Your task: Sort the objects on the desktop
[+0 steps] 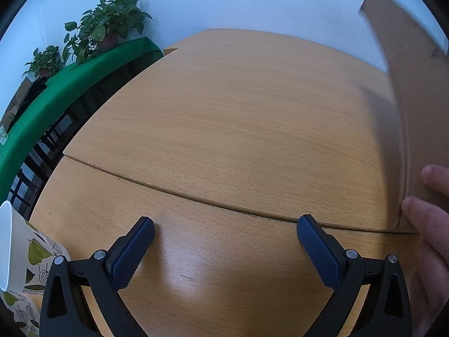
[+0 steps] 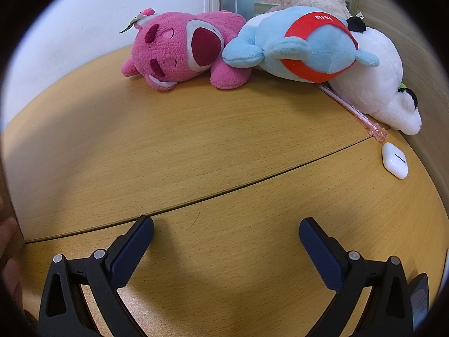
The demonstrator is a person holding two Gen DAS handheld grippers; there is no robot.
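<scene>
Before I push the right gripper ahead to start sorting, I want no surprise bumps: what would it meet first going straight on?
The right gripper is open over bare desk. Straight on, the way looks free up to the toy pile, probably the pink plush or the blue plush beside it; depth is hard to judge.

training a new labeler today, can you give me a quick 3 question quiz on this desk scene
1. True or false: the right gripper is clamped on the pink plush bear.
2. Which item lies nearest the white earbud case? A) pink pen B) leaf-print paper cup C) potted plants
3. Fill in: the blue plush wears a ___ band.

Key: 1 false, both grippers are open and empty, the left gripper too. 2 A. 3 red.
</scene>
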